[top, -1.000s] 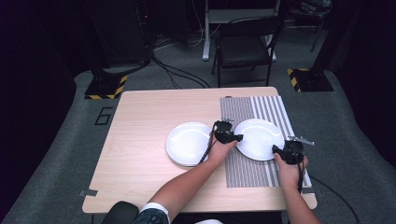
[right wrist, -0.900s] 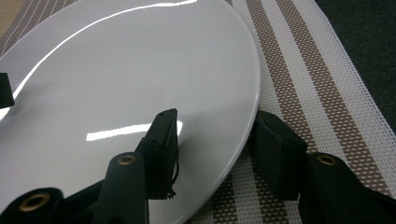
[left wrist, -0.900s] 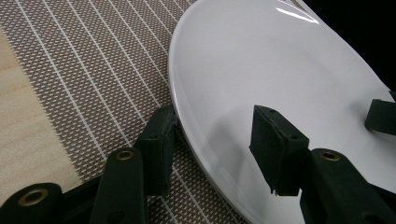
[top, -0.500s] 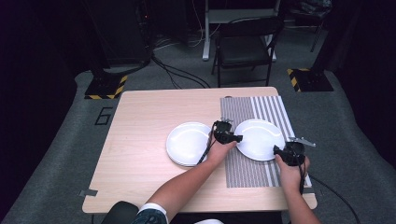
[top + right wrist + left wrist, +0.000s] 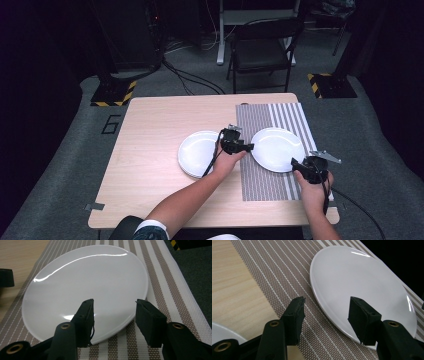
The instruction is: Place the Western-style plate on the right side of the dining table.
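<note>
Plate on the striped mat sits free; the right gripper has eased back from its rim, the left gripper holds beside it, both jaws wide.

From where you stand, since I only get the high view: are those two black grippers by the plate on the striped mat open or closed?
Observer: The left gripper is open, with one jaw over the plate and the other over the striped mat.
Operator: And the other one?
Observer: The right gripper is open too, jaws spread at the plate's near rim, gripping nothing.
Operator: Anything on the plate?
Observer: No, it is bare, glossy white, with light glinting along its rim.
</note>
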Tool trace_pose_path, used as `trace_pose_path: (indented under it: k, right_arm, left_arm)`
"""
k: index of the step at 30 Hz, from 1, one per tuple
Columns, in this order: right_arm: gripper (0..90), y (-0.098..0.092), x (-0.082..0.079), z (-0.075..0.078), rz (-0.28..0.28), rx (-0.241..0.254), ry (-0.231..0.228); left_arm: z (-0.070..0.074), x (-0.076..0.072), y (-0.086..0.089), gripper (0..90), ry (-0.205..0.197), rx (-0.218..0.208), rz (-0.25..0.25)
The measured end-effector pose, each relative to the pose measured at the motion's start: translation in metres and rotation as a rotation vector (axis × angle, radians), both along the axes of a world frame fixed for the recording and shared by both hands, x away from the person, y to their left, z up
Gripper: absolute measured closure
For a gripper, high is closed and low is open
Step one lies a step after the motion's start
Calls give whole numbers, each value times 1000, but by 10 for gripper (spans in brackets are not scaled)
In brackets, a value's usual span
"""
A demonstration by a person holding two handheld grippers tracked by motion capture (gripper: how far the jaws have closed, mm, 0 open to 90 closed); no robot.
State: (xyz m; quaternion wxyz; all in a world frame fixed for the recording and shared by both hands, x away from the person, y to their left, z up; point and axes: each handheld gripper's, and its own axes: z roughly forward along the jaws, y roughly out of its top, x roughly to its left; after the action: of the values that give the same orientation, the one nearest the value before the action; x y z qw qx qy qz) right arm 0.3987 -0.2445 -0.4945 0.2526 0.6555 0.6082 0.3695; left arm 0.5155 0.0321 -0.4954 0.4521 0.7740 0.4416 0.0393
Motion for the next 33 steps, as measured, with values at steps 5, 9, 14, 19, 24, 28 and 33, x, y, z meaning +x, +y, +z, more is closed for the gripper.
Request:
trace_pose_path:
  k: [5, 9, 14, 19, 24, 28, 33]
  right_arm:
    - [488, 14, -6, 7, 60, -22, -20]
    - [488, 22, -11, 12, 89, -19, -35]
    - [485, 30, -15, 15, 119, -17, -37]
    - [483, 41, -17, 17, 159, -9, -37]
    - [480, 51, -17, 17, 191, 7, -28]
    - [478, 57, -19, 16, 222, 2, -24]
    - [476, 67, -19, 13, 258, 0, -24]
  left_arm:
    - [8, -4, 14, 462, -23, -3, -3]
    - [12, -6, 27, 461, -31, -8, 8]
    - [13, -9, 41, 459, -37, -7, 31]
    - [15, -14, 66, 457, -49, -7, 63]
    - [15, -17, 82, 454, -49, 1, 74]
    - [16, -21, 102, 452, -56, 7, 92]
    - [18, -26, 122, 451, -63, 13, 111]
